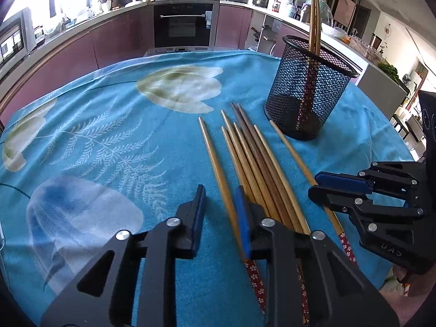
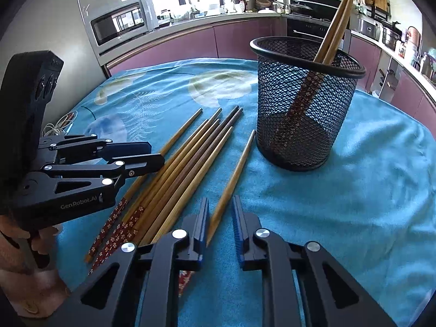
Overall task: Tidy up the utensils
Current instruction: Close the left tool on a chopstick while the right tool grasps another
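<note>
Several wooden chopsticks (image 1: 256, 163) lie side by side on the blue cloth, tips pointing away; they also show in the right wrist view (image 2: 190, 160). A black mesh holder (image 1: 308, 92) stands upright behind them with two chopsticks (image 2: 335, 24) leaning inside; it also shows in the right wrist view (image 2: 305, 100). My left gripper (image 1: 220, 209) is open, its jaws either side of the leftmost chopstick (image 1: 218, 169). My right gripper (image 2: 220, 218) is open around the lone rightmost chopstick (image 2: 234, 174). Each gripper shows in the other's view: the right gripper (image 1: 324, 188) and the left gripper (image 2: 152, 152).
The table carries a blue floral cloth (image 1: 109, 141). A white cable (image 2: 58, 128) lies at the table's left edge. Kitchen counters, an oven (image 1: 185, 24) and a microwave (image 2: 122, 24) stand beyond the table.
</note>
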The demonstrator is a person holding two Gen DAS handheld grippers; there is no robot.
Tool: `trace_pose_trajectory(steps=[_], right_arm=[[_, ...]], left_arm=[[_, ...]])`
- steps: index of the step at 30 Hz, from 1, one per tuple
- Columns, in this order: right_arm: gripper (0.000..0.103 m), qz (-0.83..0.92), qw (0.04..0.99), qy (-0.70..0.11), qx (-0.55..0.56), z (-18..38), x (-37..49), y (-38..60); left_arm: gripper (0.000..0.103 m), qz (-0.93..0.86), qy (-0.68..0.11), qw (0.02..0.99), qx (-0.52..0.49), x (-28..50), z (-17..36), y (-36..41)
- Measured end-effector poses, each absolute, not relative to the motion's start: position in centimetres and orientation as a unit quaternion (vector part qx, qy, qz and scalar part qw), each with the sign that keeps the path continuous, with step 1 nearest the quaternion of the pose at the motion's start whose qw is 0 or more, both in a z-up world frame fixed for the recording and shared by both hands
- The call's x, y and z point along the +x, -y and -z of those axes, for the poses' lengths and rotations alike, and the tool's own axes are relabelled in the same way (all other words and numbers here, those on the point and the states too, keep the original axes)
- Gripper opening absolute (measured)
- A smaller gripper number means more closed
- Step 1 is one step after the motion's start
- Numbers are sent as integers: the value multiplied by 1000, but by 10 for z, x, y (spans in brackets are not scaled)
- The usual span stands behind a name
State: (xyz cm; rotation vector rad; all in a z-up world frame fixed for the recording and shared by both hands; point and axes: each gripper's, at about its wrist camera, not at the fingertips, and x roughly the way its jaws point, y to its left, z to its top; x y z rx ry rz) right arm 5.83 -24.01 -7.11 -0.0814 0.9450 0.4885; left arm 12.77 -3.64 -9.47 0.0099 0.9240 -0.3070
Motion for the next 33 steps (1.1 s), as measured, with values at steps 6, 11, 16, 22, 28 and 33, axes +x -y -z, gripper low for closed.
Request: trace_pose_trajectory(steps=[6, 11, 16, 22, 28, 33], right_arm=[[7, -239, 857, -456, 1, 71, 60, 252], [6, -247, 860, -447, 18, 65, 57, 256], [6, -265, 855, -446, 12, 63, 55, 249], [6, -269, 847, -458, -1, 69, 59, 242], [7, -268, 846, -461, -12, 71, 66, 238], [6, -271, 846, -459, -13, 72, 68, 236]], left_arm=[[9, 143, -443, 885, -8, 124, 95, 35], [8, 140, -437, 888, -18, 118, 91, 30], [8, 164, -432, 887, -24, 107, 86, 28], [8, 179, -440, 880, -10, 101, 92, 33], [14, 178, -449, 875, -6, 112, 98, 30], [14, 183, -451, 874, 6, 125, 98, 36]])
